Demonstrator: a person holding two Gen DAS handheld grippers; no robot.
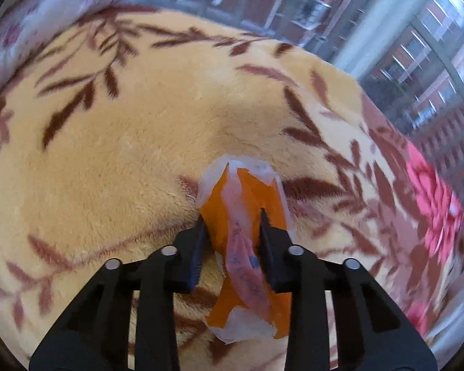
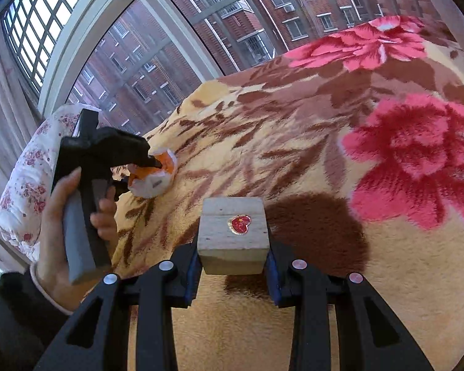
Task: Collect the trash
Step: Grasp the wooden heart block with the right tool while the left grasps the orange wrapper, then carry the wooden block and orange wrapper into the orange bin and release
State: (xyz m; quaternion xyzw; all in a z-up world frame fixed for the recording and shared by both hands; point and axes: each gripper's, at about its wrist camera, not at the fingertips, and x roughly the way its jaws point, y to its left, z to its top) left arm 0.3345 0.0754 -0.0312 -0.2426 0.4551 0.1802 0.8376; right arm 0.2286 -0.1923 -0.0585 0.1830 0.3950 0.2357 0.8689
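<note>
Wrapper (image 1: 247, 241) between left tool (image 1: 233, 216) fingers, gripped | right tool (image 2: 233, 247) clamps wooden block (image 2: 233, 235)

home bedroom, upper floor of flat. bed (image 2: 294, 160) covered with plush fleece blanket (image 1: 139, 154), cream ground, brown leaf print, big pink-red flowers (image 2: 417, 154). white quilt or pillow with small pink floral print (image 2: 27, 167) bunched at bed's edge by window. large window (image 2: 157, 46) with pale frame directly beside bed, metal grille on one pane. outside: red-brick residential blocks (image 2: 263, 9) with balconies, air-conditioner unit. domestic bedding throughout.
</note>
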